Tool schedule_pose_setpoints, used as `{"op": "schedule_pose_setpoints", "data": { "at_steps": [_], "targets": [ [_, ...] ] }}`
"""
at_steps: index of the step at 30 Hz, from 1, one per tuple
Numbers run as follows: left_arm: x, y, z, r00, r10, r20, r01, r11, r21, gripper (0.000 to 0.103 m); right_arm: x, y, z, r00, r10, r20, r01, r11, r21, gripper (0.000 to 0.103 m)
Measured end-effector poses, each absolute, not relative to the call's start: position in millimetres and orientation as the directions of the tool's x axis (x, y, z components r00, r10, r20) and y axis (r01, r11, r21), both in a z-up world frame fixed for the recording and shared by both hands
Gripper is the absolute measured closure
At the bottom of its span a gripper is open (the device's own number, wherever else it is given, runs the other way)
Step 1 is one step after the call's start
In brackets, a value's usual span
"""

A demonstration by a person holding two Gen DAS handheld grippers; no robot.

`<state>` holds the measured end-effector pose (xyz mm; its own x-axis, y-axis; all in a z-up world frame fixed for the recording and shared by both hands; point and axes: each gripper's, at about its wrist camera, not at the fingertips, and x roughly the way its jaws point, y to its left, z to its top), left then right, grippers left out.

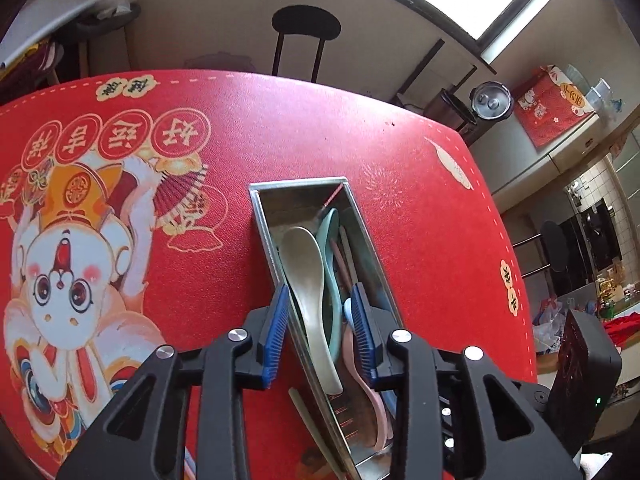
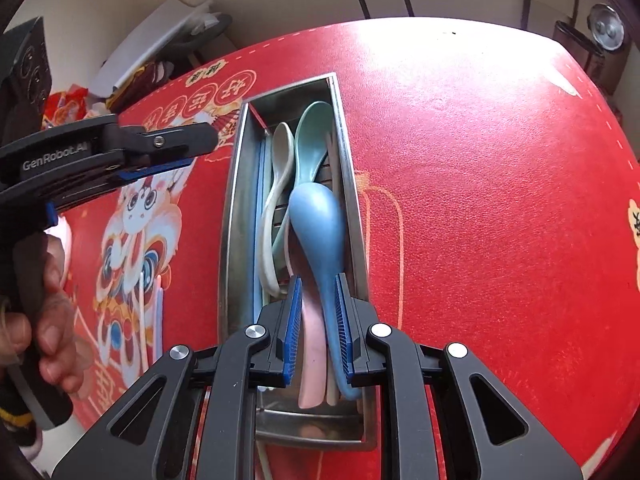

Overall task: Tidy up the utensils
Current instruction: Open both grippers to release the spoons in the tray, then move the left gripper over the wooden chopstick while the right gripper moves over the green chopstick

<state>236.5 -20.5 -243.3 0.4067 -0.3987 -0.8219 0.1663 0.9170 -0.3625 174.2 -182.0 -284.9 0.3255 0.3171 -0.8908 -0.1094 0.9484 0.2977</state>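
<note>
A long steel tray (image 1: 262, 216) (image 2: 230, 216) lies on the red tablecloth and holds a beige spoon (image 1: 306, 276) (image 2: 280, 148), a mint spoon (image 1: 330, 236) (image 2: 314, 132), a pink spoon (image 1: 362, 376) (image 2: 312, 344), a blue spoon (image 2: 320, 224) and chopsticks (image 1: 348, 256). My left gripper (image 1: 322, 332) is open, its fingers straddling the tray's left wall, empty. My right gripper (image 2: 318, 324) is above the tray's near end; its blue pads flank the blue spoon's handle with a gap on the left, over the pink handle.
The red cloth (image 1: 160, 208) with a lion-dance print covers the table. Loose pale chopsticks (image 2: 150, 320) lie on the cloth left of the tray. A black chair (image 1: 306, 26) stands beyond the far edge. The left gripper and hand (image 2: 100, 160) show at left in the right wrist view.
</note>
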Motion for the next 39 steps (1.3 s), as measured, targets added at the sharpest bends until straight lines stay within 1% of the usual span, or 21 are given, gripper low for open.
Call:
{"op": "schedule_pose_setpoints", "data": {
  "at_steps": [4,9,14,18,25,29,33,39],
  "targets": [
    [217.4,8.2,-220.9,0.459,-0.382,-0.802,0.157,0.924,-0.35,0.068,162.5,-186.9,-272.2,0.352,0.342,-0.871,-0.109,0.94,0.324,0.085],
    [176.5,54.6,-211.9,0.493,-0.354,-0.794,0.105,0.931,-0.35,0.066,141.1,-181.1,-258.5,0.372,0.382,-0.846,-0.15,0.924,0.351,0.085],
    [124.6,97.8,-221.2,0.508,-0.3,-0.807,0.031,0.943,-0.331,0.066,118.4,-174.2,-249.2,0.385,0.402,-0.831,-0.219,0.914,0.342,0.085],
    [86.7,120.8,-237.8,0.495,-0.268,-0.826,-0.031,0.945,-0.325,0.065,103.8,-166.0,-252.4,0.367,0.404,-0.838,-0.253,0.91,0.328,0.085],
    [46.4,119.0,-267.2,0.464,-0.232,-0.855,-0.052,0.956,-0.288,0.066,82.3,-159.4,-274.5,0.316,0.385,-0.867,-0.257,0.915,0.312,0.085],
    [38.8,112.9,-279.6,0.452,-0.236,-0.86,-0.062,0.954,-0.294,0.066,71.2,-156.6,-286.0,0.298,0.382,-0.875,-0.265,0.914,0.309,0.085],
    [35.1,109.3,-285.1,0.445,-0.236,-0.864,-0.06,0.955,-0.291,0.066,62.5,-146.9,-284.9,0.316,0.388,-0.866,-0.301,0.907,0.296,0.085],
    [31.6,107.3,-287.7,0.439,-0.25,-0.863,-0.049,0.952,-0.301,0.066,52.2,-138.1,-286.5,0.289,0.397,-0.871,-0.35,0.891,0.29,0.085]
  ]
}}
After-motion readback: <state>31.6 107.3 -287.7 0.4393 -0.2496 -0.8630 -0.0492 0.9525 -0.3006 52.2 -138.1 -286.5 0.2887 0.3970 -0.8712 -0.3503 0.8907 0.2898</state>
